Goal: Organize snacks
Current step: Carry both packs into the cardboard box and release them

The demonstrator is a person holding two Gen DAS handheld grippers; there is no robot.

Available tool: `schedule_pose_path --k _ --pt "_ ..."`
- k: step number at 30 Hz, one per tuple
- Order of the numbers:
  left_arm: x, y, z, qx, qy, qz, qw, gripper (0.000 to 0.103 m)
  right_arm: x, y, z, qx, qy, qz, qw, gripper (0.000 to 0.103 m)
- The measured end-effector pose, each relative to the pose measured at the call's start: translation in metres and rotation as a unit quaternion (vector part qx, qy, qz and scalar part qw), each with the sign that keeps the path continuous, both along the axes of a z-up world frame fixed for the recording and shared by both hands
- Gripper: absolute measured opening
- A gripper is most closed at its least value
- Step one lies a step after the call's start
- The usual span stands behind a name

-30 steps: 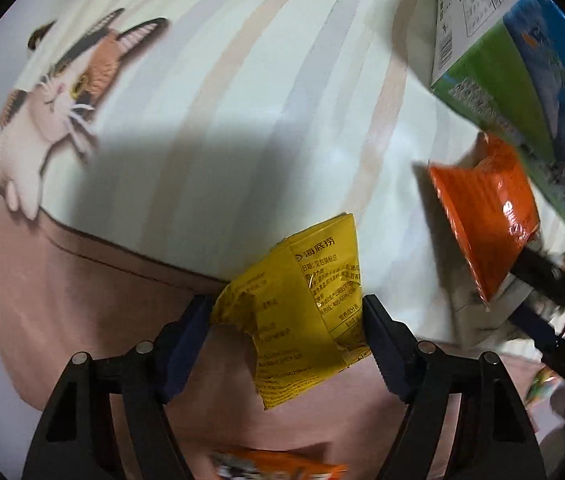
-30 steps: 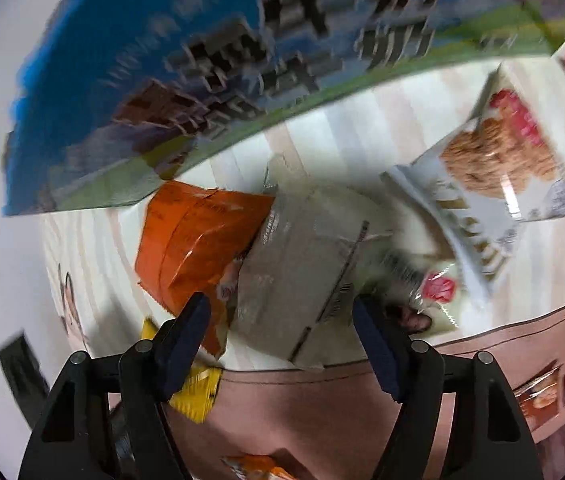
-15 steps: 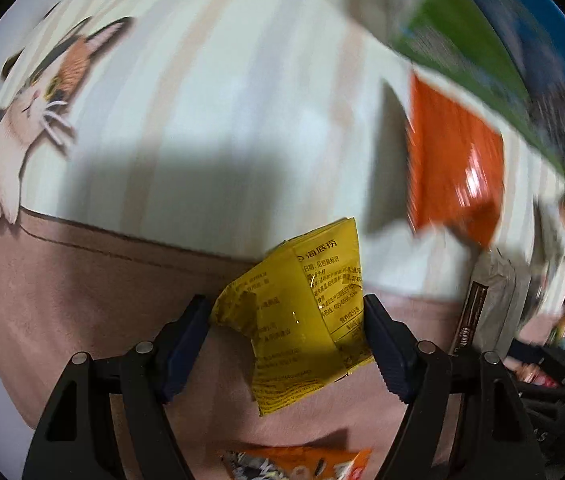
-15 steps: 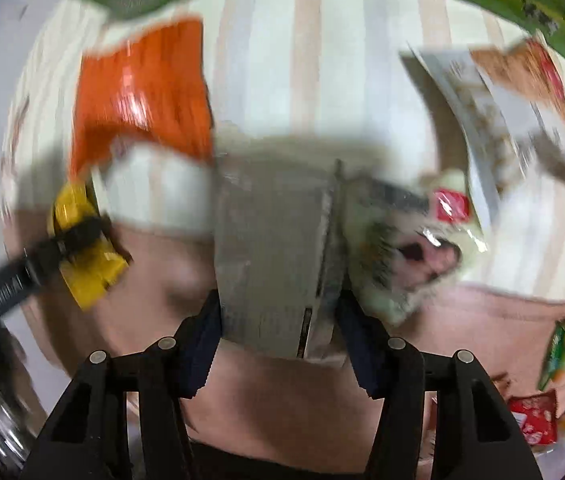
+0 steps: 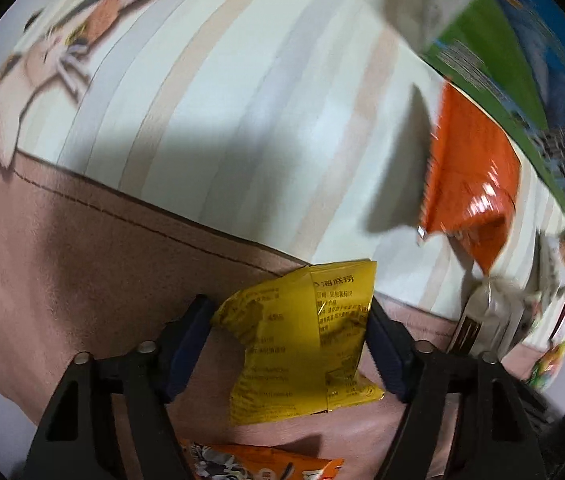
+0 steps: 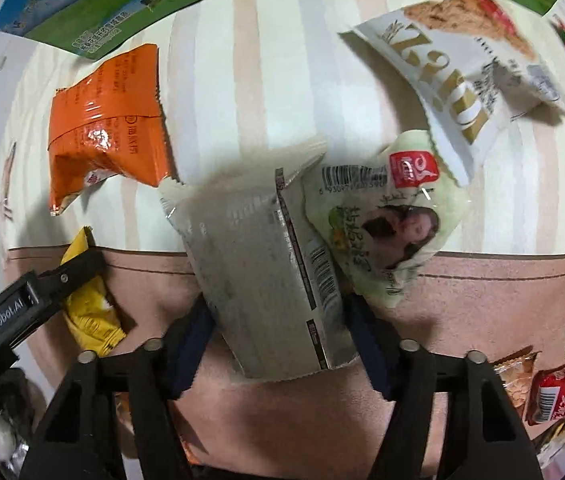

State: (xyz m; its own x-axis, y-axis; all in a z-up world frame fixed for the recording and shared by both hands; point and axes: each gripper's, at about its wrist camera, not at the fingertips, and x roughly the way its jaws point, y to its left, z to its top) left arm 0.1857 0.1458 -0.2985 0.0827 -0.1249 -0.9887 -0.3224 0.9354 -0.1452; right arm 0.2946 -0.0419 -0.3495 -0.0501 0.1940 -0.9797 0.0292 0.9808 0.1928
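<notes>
The cloth (image 5: 242, 92) under everything is striped cream and beige, with a cat print (image 5: 42, 68) at far left and a plain pink band nearest the cameras. In the left wrist view the left claw (image 5: 288, 334) points down over that pink band, its jaws closing, and its two dark pads press the sides of a crumpled yellow packet (image 5: 298, 340), which hangs between them above the cloth. Below it lies the edge of an orange printed wrapper (image 5: 258, 464). Further right an orange packet (image 5: 470, 164) rests on the stripes, just beside a large blue and green box (image 5: 522, 60). In the right wrist view that orange packet (image 6: 106, 120) lies at upper left under the box (image 6: 94, 12), and the left claw with its yellow packet (image 6: 90, 312) shows at the left edge. At centre the right claw (image 6: 278, 336) is opening, yet its pads touch both sides of a grey-white foil packet (image 6: 258, 280). A pale green packet (image 6: 386, 216) sits against that packet's right side. Beyond it lies a white snack bag (image 6: 462, 80), and small red and green packets (image 6: 558, 396) are scattered at lower right.
</notes>
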Motion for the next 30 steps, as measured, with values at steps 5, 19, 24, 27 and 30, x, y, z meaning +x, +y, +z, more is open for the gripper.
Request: schedule_pose_path --k 5,19,24,27,30 --pt "-0.018 -0.023 0.011 0.043 -0.009 -0.066 0.9968 0.054 -0.019 -0.003 0.013 0.008 -0.008 0.015 1.0 0.061" --pt "-0.002 -0.055 0.141 0.0 -0.128 -0.128 0.9835 0.051 -0.029 -0.069 0.142 0.099 -0.105 -0.006 0.989 0.06" --pt "0.056 -0.097 0.209 -0.015 -0.188 -0.142 0.9717 0.051 0.004 -0.092 0.209 0.121 -0.166 -0.041 0.978 0.06" --pt "0.105 -0.12 0.221 -0.008 -0.197 -0.156 0.9677 0.051 0.043 -0.106 0.239 0.105 -0.204 -0.058 0.972 0.06" --pt "0.158 -0.132 0.21 -0.002 -0.179 -0.164 0.97 0.051 0.095 -0.121 0.245 0.071 -0.218 -0.072 0.971 0.06"
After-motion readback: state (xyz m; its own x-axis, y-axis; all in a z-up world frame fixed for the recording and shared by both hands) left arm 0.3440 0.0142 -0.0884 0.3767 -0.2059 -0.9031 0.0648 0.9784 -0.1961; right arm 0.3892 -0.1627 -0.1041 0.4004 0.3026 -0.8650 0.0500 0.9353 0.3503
